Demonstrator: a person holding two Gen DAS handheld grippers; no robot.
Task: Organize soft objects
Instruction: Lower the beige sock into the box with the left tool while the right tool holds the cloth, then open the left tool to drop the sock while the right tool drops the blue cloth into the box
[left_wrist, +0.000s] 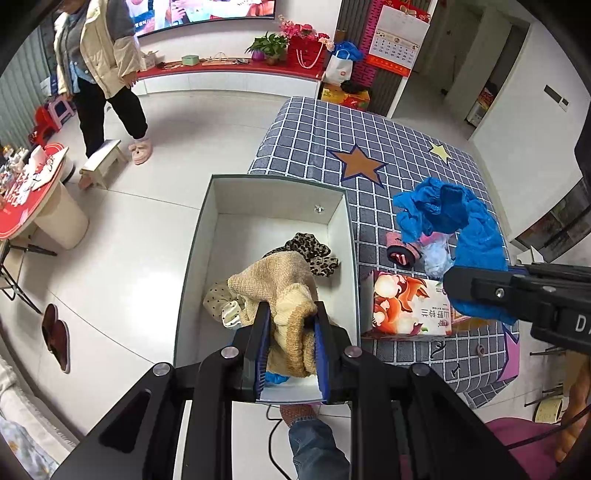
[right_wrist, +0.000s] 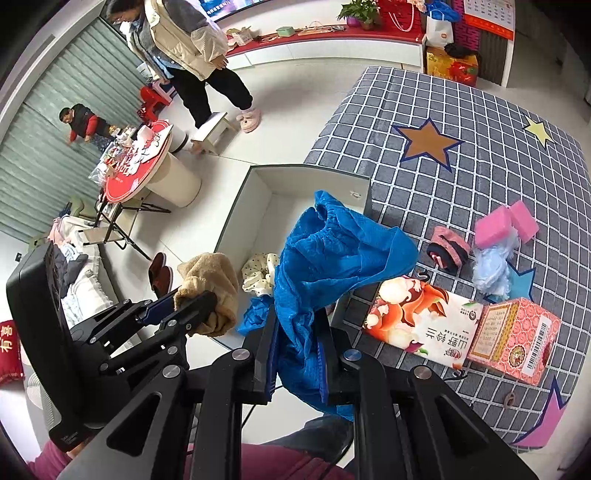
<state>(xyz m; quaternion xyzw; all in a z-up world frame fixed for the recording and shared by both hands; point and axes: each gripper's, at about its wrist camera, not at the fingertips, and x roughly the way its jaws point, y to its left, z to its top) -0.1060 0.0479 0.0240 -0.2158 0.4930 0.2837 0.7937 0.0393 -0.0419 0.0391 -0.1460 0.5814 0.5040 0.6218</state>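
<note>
My left gripper (left_wrist: 291, 314) is shut on a tan knitted cloth (left_wrist: 280, 284) and holds it over the near end of the open white box (left_wrist: 207, 221). The box holds a leopard-print scrunchie (left_wrist: 312, 249), a dotted cream scrunchie (left_wrist: 218, 299) and a blue piece. My right gripper (right_wrist: 297, 328) is shut on a blue shoe cover (right_wrist: 332, 254), held above the box's right edge; it shows in the left wrist view (left_wrist: 476, 236). The left gripper with the tan cloth (right_wrist: 210, 284) shows at the left of the right wrist view.
On the checked grey cloth (right_wrist: 480, 147) lie a pink-black rolled item (right_wrist: 448, 249), pink sponges (right_wrist: 506, 223), a pale blue puff (right_wrist: 491, 267), a printed box (right_wrist: 421, 325) and a pink carton (right_wrist: 517, 339). A woman (left_wrist: 103, 74), stool, round table and child stand on the floor at left.
</note>
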